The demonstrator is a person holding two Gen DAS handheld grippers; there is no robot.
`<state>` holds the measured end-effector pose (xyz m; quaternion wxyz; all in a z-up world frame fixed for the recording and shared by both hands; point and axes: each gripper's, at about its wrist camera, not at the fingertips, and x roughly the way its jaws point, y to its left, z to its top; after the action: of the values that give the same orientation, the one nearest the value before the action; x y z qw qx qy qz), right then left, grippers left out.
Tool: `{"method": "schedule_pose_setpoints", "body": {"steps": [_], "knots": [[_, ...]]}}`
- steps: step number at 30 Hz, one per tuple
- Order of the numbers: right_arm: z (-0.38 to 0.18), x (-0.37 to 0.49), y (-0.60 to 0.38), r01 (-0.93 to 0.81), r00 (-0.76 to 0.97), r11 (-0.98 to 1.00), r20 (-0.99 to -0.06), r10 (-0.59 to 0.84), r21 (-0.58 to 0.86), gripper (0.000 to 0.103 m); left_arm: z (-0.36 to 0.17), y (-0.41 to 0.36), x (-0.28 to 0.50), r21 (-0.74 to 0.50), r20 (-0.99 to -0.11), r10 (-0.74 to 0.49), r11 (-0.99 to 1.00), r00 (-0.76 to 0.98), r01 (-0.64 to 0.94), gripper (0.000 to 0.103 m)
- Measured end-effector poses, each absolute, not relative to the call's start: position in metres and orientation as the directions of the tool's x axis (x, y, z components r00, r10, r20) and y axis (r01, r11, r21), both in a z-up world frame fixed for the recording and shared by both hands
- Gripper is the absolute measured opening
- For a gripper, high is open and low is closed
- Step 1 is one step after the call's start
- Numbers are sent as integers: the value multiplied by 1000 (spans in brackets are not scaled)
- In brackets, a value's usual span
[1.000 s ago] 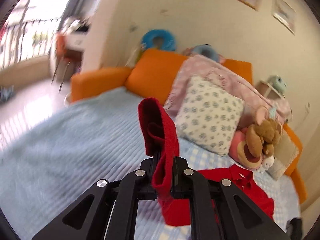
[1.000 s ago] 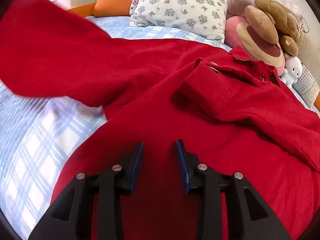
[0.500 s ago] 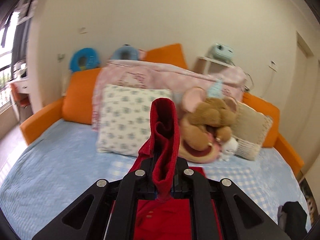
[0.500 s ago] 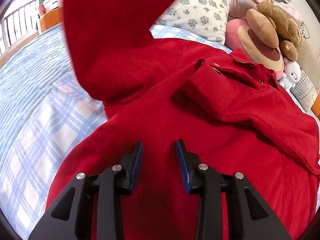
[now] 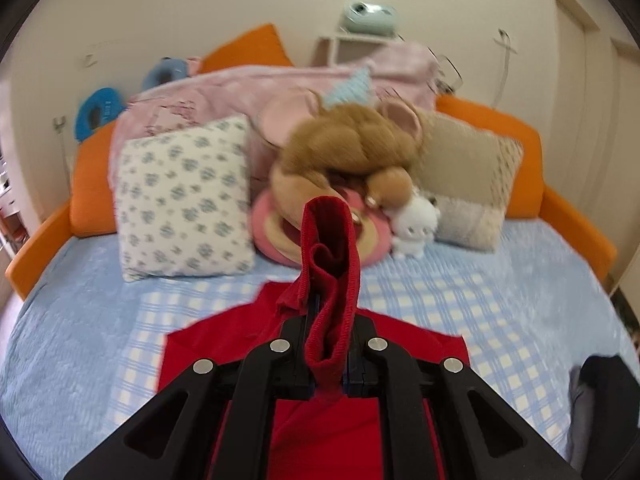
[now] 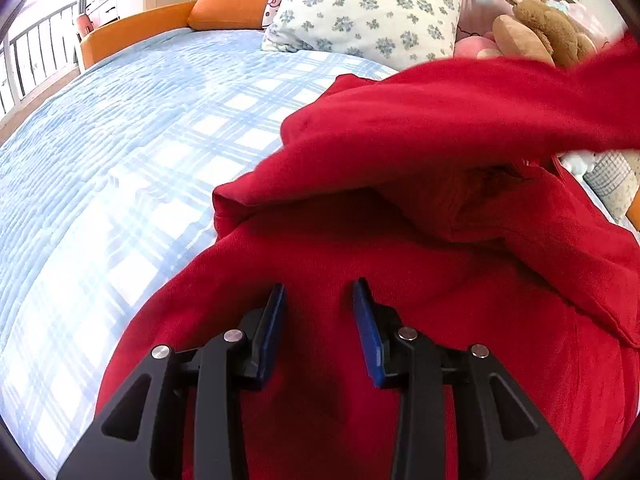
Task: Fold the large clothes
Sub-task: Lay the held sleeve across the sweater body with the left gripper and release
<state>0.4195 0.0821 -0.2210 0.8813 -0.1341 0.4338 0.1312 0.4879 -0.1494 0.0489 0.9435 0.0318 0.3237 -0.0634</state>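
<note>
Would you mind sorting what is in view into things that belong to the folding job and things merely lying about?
Job: red shirt, left gripper clamping its sleeve, right gripper open above it.
Lying about: floral pillow, brown plush toy, white plush, beige cushion.

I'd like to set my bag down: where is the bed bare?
Bare bedspread lies left of the red shirt, out to the orange bolster. The head is crowded: flowered pillow, stuffed toys, beige cushion. A dark item sits on the right edge.
</note>
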Motion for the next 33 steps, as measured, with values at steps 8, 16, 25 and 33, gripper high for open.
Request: {"method": "schedule_pose_setpoints", "body": {"steps": [8, 16, 25, 33], "knots": [[-220, 419, 78, -360, 575, 931, -801, 166, -65, 40, -38, -252, 497, 87, -681, -124, 965, 722, 248, 14], [-221, 421, 74, -362, 572, 931, -800, 180, -50, 41, -131, -294, 503, 92, -753, -113, 957, 649, 274, 15], [-222, 421, 75, -362, 575, 931, -799, 175, -56, 41, -205, -328, 484, 121, -806, -125, 922, 578, 368, 46], [-222, 420, 80, -362, 583, 927, -799, 144, -97, 42, -181, -314, 465, -21, -843, -253, 897, 474, 442, 93]]}}
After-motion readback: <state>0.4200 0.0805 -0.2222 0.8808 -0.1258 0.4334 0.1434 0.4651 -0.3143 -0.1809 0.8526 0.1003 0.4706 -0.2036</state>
